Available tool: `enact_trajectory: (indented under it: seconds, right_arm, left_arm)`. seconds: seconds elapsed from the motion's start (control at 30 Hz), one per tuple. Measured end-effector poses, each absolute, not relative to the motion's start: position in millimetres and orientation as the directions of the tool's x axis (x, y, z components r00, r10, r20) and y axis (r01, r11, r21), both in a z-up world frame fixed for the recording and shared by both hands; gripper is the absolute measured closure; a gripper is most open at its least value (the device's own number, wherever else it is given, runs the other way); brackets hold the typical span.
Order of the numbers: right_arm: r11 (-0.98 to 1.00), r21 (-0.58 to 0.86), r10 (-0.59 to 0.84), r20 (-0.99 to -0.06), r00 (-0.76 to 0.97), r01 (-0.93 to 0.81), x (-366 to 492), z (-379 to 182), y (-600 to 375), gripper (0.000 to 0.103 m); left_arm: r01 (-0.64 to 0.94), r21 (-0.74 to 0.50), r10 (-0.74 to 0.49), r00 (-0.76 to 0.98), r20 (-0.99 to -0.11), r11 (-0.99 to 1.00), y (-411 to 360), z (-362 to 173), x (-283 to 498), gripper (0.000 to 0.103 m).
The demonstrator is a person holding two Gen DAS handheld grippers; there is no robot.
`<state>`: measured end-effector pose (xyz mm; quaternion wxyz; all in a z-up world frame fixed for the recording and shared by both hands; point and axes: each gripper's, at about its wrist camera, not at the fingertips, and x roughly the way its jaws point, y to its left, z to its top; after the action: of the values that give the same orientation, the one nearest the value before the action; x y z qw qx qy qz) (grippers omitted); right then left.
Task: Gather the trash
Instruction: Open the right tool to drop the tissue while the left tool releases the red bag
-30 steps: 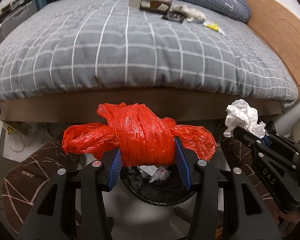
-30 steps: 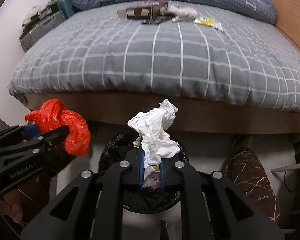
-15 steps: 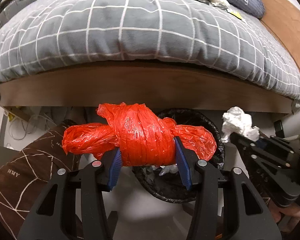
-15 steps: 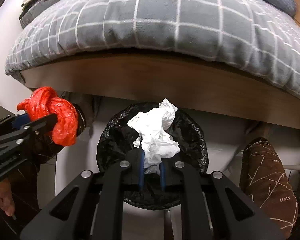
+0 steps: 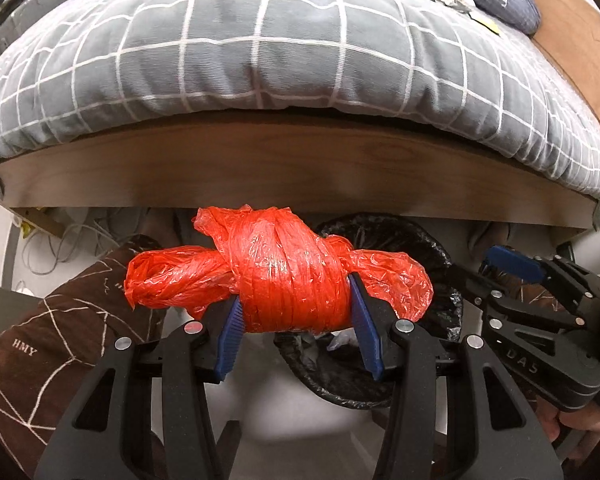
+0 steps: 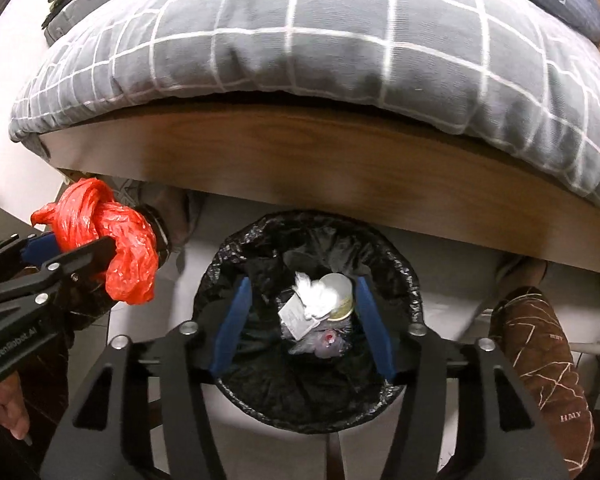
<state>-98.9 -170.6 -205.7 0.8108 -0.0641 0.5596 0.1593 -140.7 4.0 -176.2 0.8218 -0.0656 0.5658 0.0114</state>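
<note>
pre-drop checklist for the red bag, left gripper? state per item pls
1. Left gripper grips the knotted red plastic bag firmly: ok, blue pads press both sides of the knot.
2. Right gripper is empty: ok, jaws open, nothing between them.
3. Round bin with black liner is open to receive: ok, crumpled white tissue and other trash lie inside, room left.
4. Red bag is over the bin mouth: not ok, in the right wrist view it hangs left of the rim.
5. Right gripper is out of the drop path: not ok, it hangs right over the opening.
6. Wooden bed frame clearance above the bin: cannot tell.
</note>
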Motion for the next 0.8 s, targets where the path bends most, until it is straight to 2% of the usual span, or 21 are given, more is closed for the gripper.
enact_trajectory:
  seconds: [0.1,0.27,0.53,0.8]
  right_arm:
    - [0.949,0.052,0.168,-0.918,0.358,-0.312,-99,-202,-183,0.034]
    - [0.962,0.03,0.14,-0.907,0.397,-0.272,-97,-193,-212,0.028]
    - [0.983,0.024,0.103,-0.893,0.438,-0.182,-100,-188,-261,0.008]
    - [0.99,0.03,0.089,-0.889,0.45,-0.136,-101,-184,-282,0.008]
  left_arm:
    - [-0.077,-0.093,-0.06,0.353,-0.934,0.993,-3,-179,-138,0.055]
    - [-0.034,-0.092,-0.075,0.342,-0.937,0.995,-28,-183,-131,0.055]
    - [0.021,-0.079,-0.081,0.331,-0.94,0.997,-63,-187,-124,0.055]
    - [0.046,-0.08,-0.09,0.322,-0.942,0.996,-85,-188,-122,0.053]
